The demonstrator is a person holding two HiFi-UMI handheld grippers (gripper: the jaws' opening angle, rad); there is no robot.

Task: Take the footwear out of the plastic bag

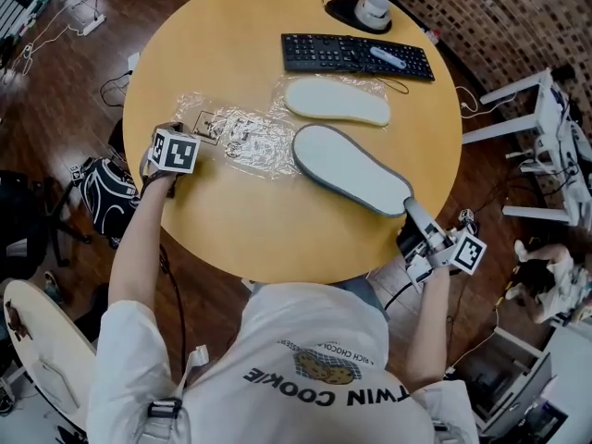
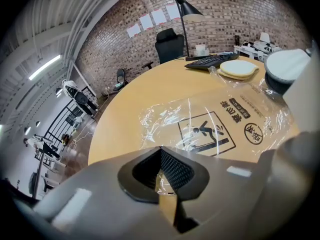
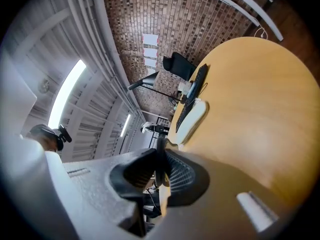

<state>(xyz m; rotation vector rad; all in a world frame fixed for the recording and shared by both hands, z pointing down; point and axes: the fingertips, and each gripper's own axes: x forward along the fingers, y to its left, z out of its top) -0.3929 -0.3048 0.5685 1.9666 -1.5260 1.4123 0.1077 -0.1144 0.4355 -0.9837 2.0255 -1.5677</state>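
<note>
Over at the tabletop's (image 1: 231, 35) left edge, the left gripper (image 1: 196, 137) has its jaws pressed together on a sliver of clear film, the near end of the plastic bag (image 1: 245, 141). The left gripper view shows it best: the pads (image 2: 172, 171) meet with crinkled plastic pinched between them. The bag (image 2: 210, 124) spreads away flat across the wood, printed with a black warning figure in a square and a round prohibition mark.

Moving right, the bag runs towards the middle of the tabletop, glossy and wrinkled. At its far end lies a cream slipper (image 1: 338, 102), sole up, pale and oval, with loose plastic showing around its edges. Just behind it, near the far edge, sits a black keyboard (image 1: 356, 54), and beyond that a lamp base (image 1: 356, 12).

Nearer the front, a grey-soled slipper (image 1: 347, 166) lies slantwise, its sole a flat light grey with a darker rim. Its toe reaches the bag's crumpled end; I can't tell whether the tip is inside the film. Its heel pokes past the tabletop's right front edge, and there the right gripper (image 1: 412, 209) has it: jaws drawn in narrow on the thin dark rim (image 3: 160, 154), gripping it edge-on.
</note>
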